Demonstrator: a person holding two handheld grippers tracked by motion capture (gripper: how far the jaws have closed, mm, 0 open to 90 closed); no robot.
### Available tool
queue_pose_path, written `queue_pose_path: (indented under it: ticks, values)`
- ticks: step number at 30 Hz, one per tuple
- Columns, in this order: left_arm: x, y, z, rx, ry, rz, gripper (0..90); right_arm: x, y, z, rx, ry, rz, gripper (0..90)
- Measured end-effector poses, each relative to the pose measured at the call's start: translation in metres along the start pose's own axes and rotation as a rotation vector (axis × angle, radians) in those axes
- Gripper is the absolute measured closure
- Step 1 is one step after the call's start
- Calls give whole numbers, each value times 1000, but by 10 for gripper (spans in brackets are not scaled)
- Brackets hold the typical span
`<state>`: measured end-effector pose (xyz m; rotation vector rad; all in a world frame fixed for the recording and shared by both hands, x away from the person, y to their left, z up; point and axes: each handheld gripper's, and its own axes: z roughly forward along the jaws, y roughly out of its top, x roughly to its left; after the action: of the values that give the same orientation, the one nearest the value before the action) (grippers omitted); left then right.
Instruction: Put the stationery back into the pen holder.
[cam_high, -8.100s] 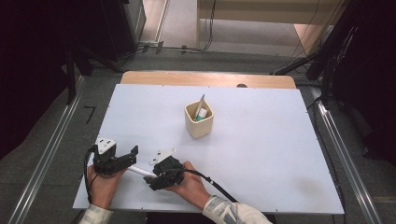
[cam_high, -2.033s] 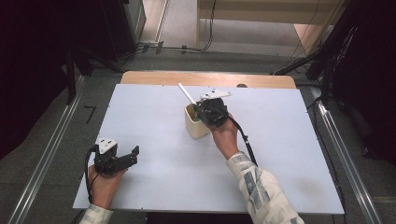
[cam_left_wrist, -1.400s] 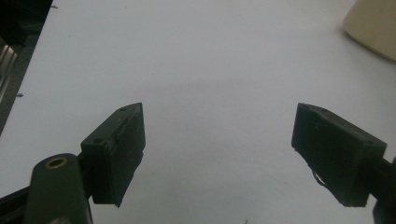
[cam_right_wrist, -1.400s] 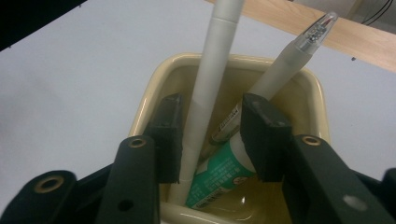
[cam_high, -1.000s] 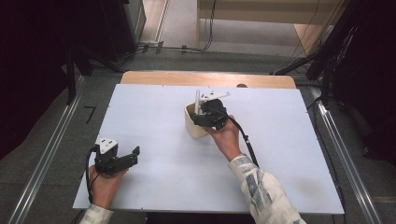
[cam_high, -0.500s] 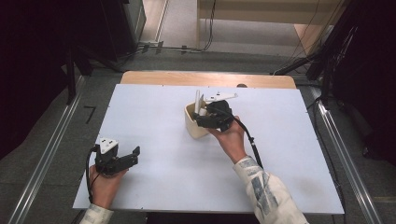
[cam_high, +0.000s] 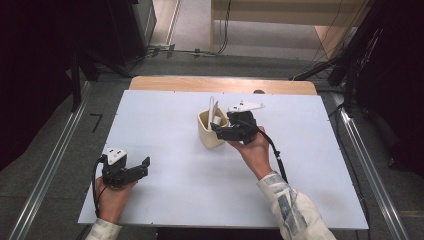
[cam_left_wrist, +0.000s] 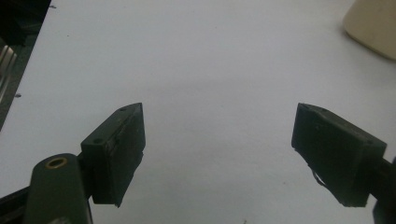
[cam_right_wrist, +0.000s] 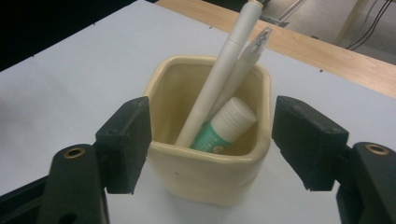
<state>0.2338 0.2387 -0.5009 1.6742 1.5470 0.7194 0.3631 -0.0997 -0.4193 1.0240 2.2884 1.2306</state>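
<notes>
Cream cup (cam_right_wrist: 210, 154) stands mid-table with the white pen (cam_right_wrist: 219, 74) leaning inside. Our right gripper (cam_right_wrist: 210, 140), jaws apart, flanks its rim; we should back straight out without nudging it. Our left gripper (cam_left_wrist: 219, 149) rests wide apart near the table's front-left.
</notes>
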Motion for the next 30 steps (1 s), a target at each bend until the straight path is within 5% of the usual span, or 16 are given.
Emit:
queue_pose_path:
  ticks: [30]
  values:
    - [-2,0,1,4,-3,4,181,-26,-42,-13,65,-34,51,212]
